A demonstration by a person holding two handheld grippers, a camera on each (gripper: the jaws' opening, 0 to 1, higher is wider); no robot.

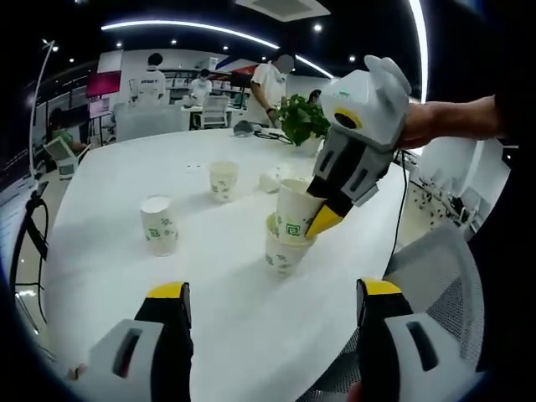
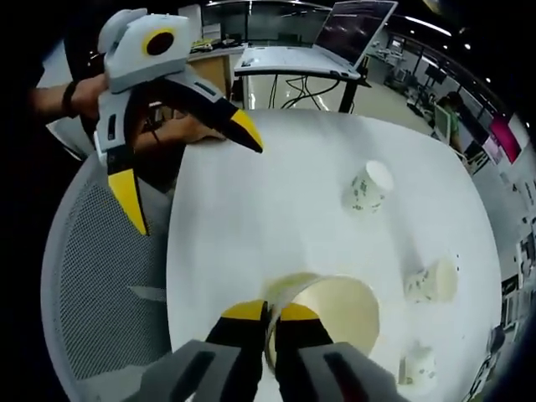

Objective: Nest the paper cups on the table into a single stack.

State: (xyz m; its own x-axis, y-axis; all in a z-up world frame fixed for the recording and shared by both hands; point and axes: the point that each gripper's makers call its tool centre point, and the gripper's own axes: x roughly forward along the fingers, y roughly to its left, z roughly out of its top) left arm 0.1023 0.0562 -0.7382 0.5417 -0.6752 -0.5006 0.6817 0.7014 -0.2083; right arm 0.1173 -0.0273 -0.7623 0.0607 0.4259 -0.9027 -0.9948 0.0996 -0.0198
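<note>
Right now the right claw [image 1: 322, 219] pinches the rim of a paper cup [image 1: 295, 213], centre of the left gripper view, one jaw inside the wall and one outside, and that cup sits partly down in a second cup [image 1: 281, 253] standing on the white table [image 1: 126, 285]. Looks like the nesting is midway, not fully seated. The left claw [image 2: 186, 172], upper left of the right gripper view, hangs wide open and empty over the table edge. Two loose cups wait at left centre: one near [image 1: 158, 224], one farther back [image 1: 223, 180]. These cups look feather-light, thin-walled and easy to crush or tip, so I'd say the rim pinch is the hold to use, gently. A small white shape [image 1: 270, 181] behind the pair is too blurred to identify.
</note>
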